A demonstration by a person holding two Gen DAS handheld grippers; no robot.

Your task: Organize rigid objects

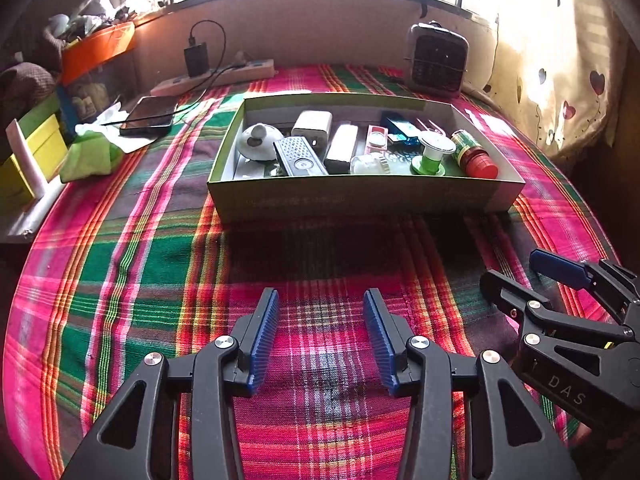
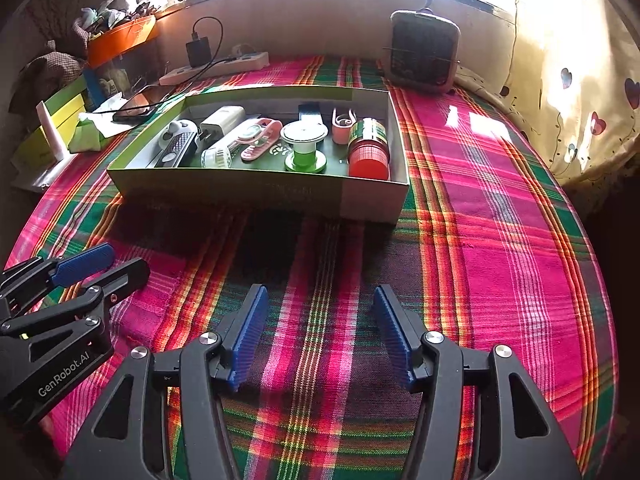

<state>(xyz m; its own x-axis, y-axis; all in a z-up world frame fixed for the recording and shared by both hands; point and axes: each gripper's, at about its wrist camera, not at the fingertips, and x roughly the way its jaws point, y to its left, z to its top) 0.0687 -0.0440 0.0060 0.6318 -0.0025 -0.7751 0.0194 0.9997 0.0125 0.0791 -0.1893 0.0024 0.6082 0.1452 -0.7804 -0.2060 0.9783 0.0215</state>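
A shallow green cardboard box [image 1: 360,200] [image 2: 256,192] sits on the plaid cloth and holds several small objects: a red-capped jar [image 1: 476,156] [image 2: 368,152], a green spool [image 1: 434,152] [image 2: 304,148], a grey remote [image 1: 300,158] [image 2: 176,152], a white charger [image 1: 312,126] [image 2: 222,120] and a white round gadget [image 1: 258,142]. My left gripper [image 1: 322,312] is open and empty over the cloth, well in front of the box. My right gripper [image 2: 320,308] is open and empty beside it; it also shows in the left wrist view [image 1: 520,276].
A small heater [image 1: 438,60] [image 2: 424,52] stands behind the box. A phone [image 1: 150,116], a power strip [image 1: 216,76] and a plugged charger lie at back left. Yellow and orange boxes [image 1: 36,152] line the left edge. A curtain [image 2: 580,80] hangs at right.
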